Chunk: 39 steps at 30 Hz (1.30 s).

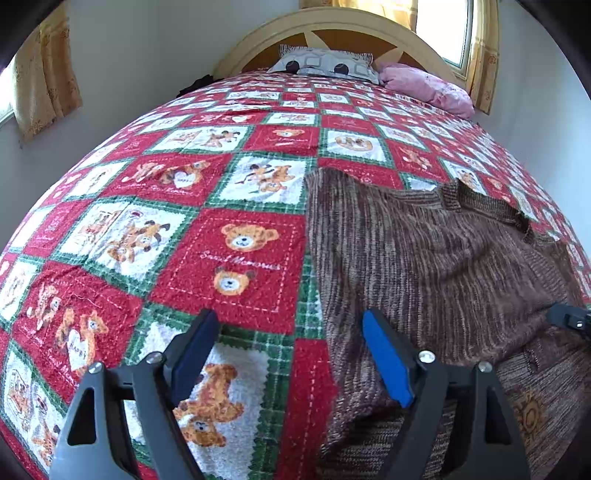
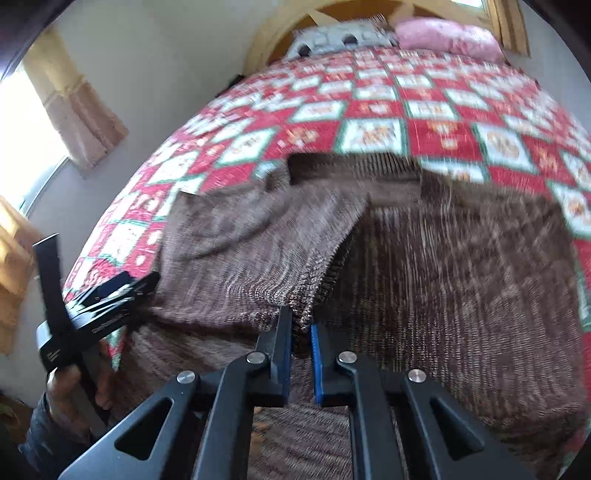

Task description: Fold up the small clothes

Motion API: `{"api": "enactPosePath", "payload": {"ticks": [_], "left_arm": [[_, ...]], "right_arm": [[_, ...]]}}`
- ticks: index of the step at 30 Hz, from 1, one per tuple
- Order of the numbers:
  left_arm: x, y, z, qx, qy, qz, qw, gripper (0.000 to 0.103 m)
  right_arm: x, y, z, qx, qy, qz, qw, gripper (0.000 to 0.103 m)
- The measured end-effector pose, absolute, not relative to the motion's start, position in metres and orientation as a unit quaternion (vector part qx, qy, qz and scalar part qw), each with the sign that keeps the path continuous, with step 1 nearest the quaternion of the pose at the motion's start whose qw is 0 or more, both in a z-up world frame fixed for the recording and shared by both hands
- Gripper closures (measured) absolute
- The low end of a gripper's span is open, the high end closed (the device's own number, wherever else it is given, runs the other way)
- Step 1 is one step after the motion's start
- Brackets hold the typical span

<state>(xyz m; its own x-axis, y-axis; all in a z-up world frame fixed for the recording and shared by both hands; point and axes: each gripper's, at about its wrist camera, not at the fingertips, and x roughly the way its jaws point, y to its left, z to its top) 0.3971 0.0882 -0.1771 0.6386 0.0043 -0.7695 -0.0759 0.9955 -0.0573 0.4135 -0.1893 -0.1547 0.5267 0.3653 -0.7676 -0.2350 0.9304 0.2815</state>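
A brown striped knit garment (image 1: 436, 266) lies on the teddy-bear quilt (image 1: 236, 254), at the right in the left wrist view. My left gripper (image 1: 291, 332) is open and empty; it hangs over the garment's left edge, its right finger over the knit. My right gripper (image 2: 301, 325) is shut on a folded flap of the same garment (image 2: 461, 277) and holds that flap lifted over the rest. The right wrist view is motion-blurred. The left gripper (image 2: 110, 291) also shows at the left edge of the right wrist view, held by a hand.
The quilt (image 2: 436, 140) covers a bed with a curved wooden headboard (image 1: 332, 26). A grey pillow (image 1: 325, 62) and a pink pillow (image 1: 428, 86) lie at the head. Curtained windows (image 1: 44, 74) stand on both sides.
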Motion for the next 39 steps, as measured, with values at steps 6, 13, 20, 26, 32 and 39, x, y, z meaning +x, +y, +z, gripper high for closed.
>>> {"api": "enactPosePath", "payload": {"ticks": [6, 13, 20, 26, 32, 39], "left_arm": [[0.397, 0.089, -0.177, -0.045, 0.428, 0.006, 0.903, 0.012], [0.396, 0.082, -0.178, -0.029, 0.433, -0.014, 0.901, 0.006], [0.395, 0.081, -0.178, -0.027, 0.433, -0.008, 0.901, 0.005], [0.376, 0.078, -0.175, 0.000, 0.434, 0.033, 0.900, 0.001], [0.366, 0.080, -0.176, 0.005, 0.440, 0.036, 0.897, 0.000], [0.352, 0.067, -0.165, 0.043, 0.409, 0.053, 0.910, 0.000]], "right_arm": [[0.400, -0.190, -0.173, 0.040, 0.481, 0.155, 0.862, 0.095], [0.397, -0.200, -0.162, 0.035, 0.436, 0.130, 0.890, 0.062], [0.408, -0.167, -0.155, 0.017, 0.427, 0.185, 0.885, 0.062], [0.408, -0.161, -0.184, -0.009, 0.455, 0.173, 0.874, 0.062], [0.400, -0.172, -0.178, -0.012, 0.445, 0.160, 0.881, 0.061], [0.388, -0.188, -0.176, -0.035, 0.432, 0.132, 0.892, 0.061]]}}
